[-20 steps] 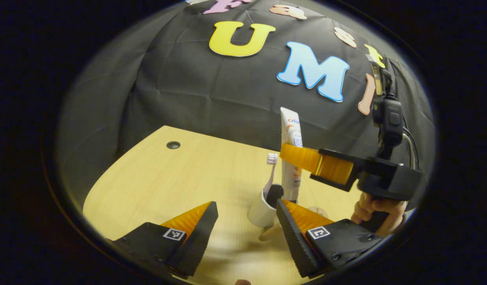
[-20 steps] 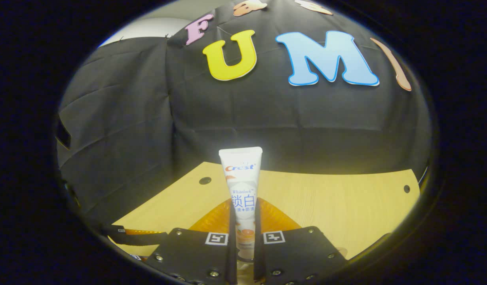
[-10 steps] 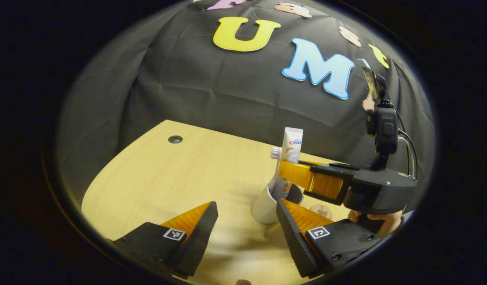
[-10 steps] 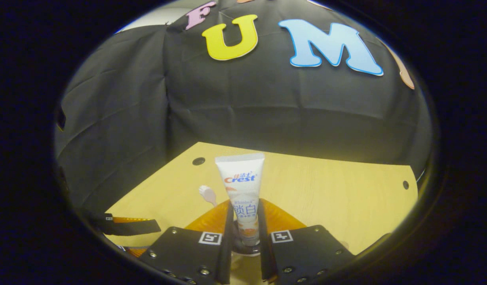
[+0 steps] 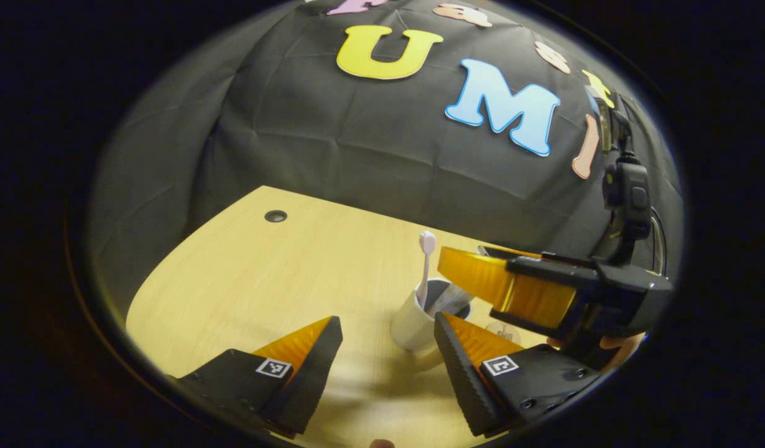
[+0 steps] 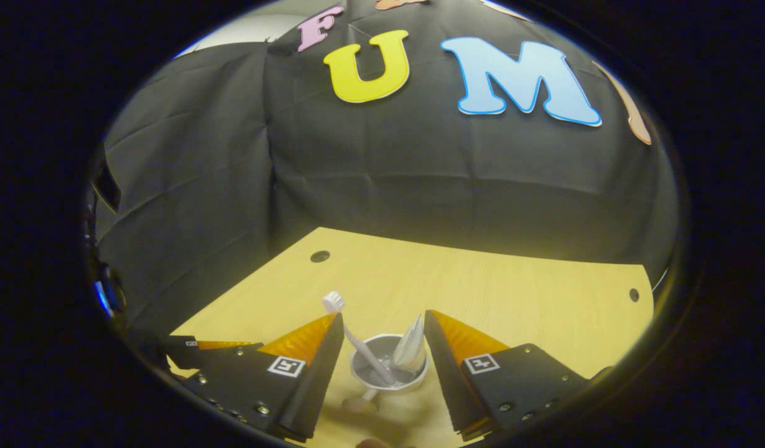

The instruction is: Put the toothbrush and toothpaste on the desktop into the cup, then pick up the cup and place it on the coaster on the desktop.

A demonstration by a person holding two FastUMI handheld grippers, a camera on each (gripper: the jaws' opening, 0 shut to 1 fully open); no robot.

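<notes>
The right gripper (image 6: 382,336) has let go: its fingers, clamped on the white toothpaste tube (image 6: 411,353) half a second ago, now stand wide apart, and the tube has dropped into the white round cup (image 6: 389,373) just below and between them, leaning against the rim. The pale pink toothbrush (image 6: 351,333) stands in the same cup, bristle head up, slanting toward that gripper's left finger. Over in the left gripper view, the left gripper (image 5: 389,348) hangs wide open with nothing in it, the cup (image 5: 413,320) just ahead between its fingertips and nearer the right one, the toothbrush (image 5: 425,264) poking straight up out of it. The right gripper (image 5: 476,267) hovers above and to the right of the cup there, a hand (image 5: 612,345) under its body. Beyond the left gripper's right finger, a round pale coaster (image 5: 504,330) lies on the light wooden desktop (image 5: 264,280), close beside the cup. So the loading looks done; what remains, I'd say, is to grip the cup and set it on that coaster.
</notes>
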